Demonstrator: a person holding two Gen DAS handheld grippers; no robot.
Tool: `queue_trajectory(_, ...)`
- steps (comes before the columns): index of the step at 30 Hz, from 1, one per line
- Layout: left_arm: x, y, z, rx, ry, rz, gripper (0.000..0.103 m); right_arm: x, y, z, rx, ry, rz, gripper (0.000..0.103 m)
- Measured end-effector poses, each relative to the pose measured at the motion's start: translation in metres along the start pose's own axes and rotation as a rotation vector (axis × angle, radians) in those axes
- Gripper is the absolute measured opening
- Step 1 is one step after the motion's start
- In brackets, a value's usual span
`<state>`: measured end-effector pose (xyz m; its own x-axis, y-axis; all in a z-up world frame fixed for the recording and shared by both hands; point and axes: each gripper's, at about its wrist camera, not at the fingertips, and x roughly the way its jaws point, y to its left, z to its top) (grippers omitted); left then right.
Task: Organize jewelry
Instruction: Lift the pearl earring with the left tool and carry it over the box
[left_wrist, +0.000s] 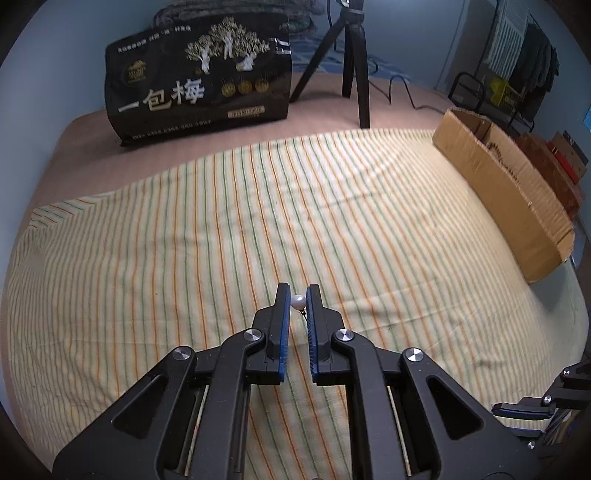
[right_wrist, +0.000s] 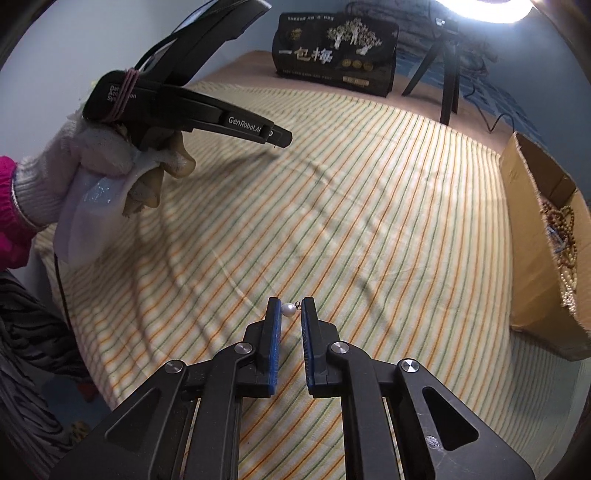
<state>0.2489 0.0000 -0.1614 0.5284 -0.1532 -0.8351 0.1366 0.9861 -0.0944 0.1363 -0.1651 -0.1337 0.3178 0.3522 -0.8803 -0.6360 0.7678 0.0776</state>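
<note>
In the left wrist view my left gripper (left_wrist: 297, 300) is shut on a small white pearl earring (left_wrist: 297, 302), held between its blue-padded fingertips above the striped cloth (left_wrist: 221, 229). In the right wrist view my right gripper (right_wrist: 289, 309) is shut on another white pearl earring (right_wrist: 288, 308) with a small metal hook, also above the cloth. The left gripper (right_wrist: 282, 138) also shows in the right wrist view, held up at the upper left by a gloved hand (right_wrist: 96, 155). A cardboard box (right_wrist: 543, 240) at the right holds several bead necklaces (right_wrist: 563, 236).
The cardboard box (left_wrist: 506, 192) lies along the cloth's right edge. A black printed bag (left_wrist: 199, 77) and a tripod (left_wrist: 354, 62) stand at the back. A ring light (right_wrist: 484, 9) glows at the top right. The right gripper's tip (left_wrist: 524, 413) shows at lower right.
</note>
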Motion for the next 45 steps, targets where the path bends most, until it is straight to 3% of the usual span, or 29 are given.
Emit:
queue_trajectory(14,-0.047,-0.034,0.028,0.02,-0.124,-0.071,0.007,-0.057,-0.03,0.018,0.057,-0.15,-0.056,0.009)
queue_trajectory(26,-0.073,-0.081,0.059,0.058,-0.207,-0.151,0.007,-0.1,-0.094,0.026,0.186,-0.25,-0.159,0.009)
queue_trajectory(45,-0.069,-0.167,0.103,0.125,-0.265,-0.25,0.007,-0.13,-0.2,0.051,0.387,-0.33,-0.239,0.009)
